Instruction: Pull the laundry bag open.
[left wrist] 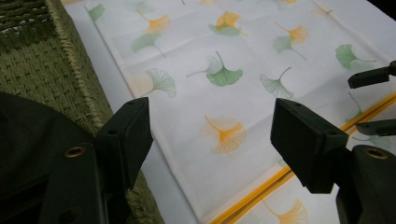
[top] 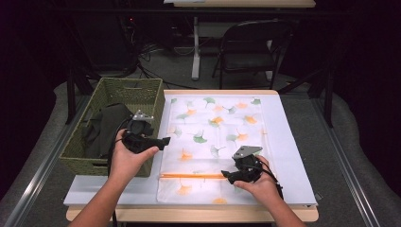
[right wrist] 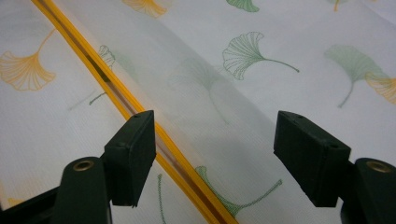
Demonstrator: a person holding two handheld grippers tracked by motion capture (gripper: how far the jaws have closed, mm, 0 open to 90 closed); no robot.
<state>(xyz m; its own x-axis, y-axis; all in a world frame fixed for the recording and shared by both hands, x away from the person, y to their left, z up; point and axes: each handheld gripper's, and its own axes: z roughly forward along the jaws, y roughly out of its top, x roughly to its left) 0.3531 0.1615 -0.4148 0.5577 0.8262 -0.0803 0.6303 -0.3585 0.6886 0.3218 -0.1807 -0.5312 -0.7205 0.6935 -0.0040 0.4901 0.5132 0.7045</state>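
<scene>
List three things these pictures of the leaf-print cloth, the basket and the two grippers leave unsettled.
- High view: what the dark fabric in the basket is; too dim and bunched.
- High view: left gripper jaw gap; too small.
- Right gripper view: leaf-print cloth edges; cut off by the frame.

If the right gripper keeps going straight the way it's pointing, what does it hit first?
Probably the leaf-print cloth just past the orange zipper; the right gripper is open above it, though depth is unclear.
</scene>
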